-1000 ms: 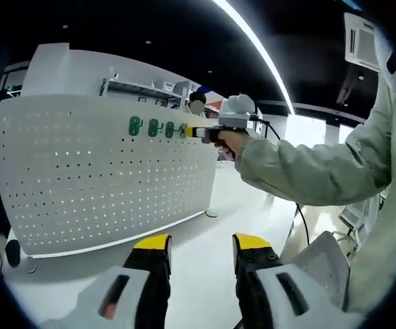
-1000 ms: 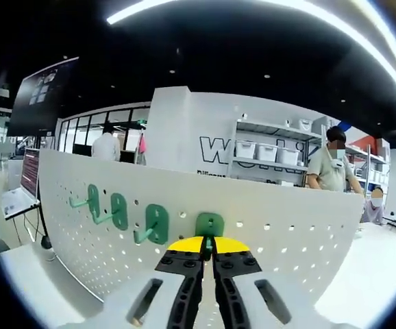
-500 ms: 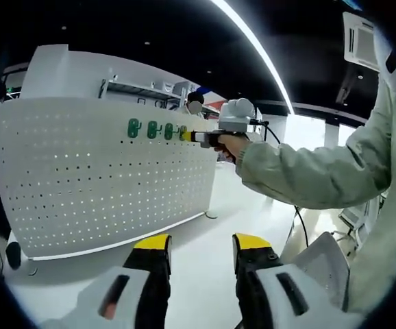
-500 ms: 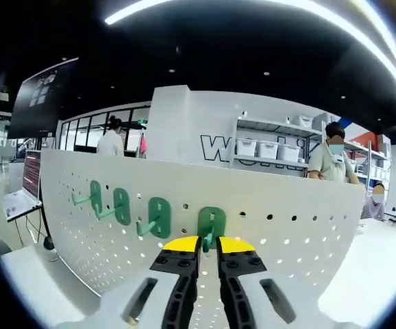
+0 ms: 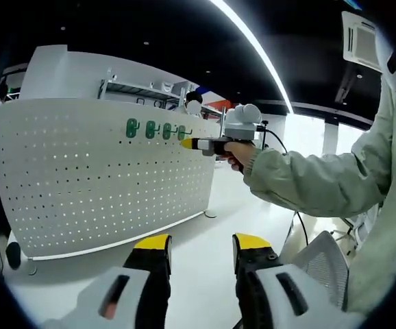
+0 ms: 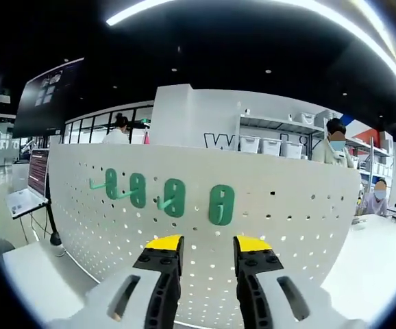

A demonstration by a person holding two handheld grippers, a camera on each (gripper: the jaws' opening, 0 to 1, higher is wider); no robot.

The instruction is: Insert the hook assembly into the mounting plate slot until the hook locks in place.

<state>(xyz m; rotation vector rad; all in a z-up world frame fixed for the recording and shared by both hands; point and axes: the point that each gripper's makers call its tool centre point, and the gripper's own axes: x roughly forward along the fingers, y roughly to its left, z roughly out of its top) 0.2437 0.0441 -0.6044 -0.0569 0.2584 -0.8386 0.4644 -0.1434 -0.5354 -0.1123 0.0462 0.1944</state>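
A white pegboard mounting plate (image 6: 280,226) stands upright on the table. Several green hooks hang in a row near its top; the rightmost hook (image 6: 221,204) sits straight ahead of my right gripper (image 6: 208,243). That gripper is open, its yellow-tipped jaws apart and a little back from the hook, holding nothing. In the left gripper view the same plate (image 5: 81,178) and hook row (image 5: 181,131) show at the left, with the right gripper (image 5: 187,144) held by a hand just off the last hook. My left gripper (image 5: 201,243) is open and empty, low over the table.
The white table top (image 5: 205,226) runs around the plate's foot. Shelves with white bins (image 6: 266,147) and several people stand behind the plate. A screen (image 6: 37,175) sits at the far left. A mesh chair back (image 5: 321,264) is close on the right, beside the person's sleeve (image 5: 321,181).
My right gripper has gone from shut on the rightmost hook to open and has drawn back; the hook stays on the plate. The left gripper has held still.
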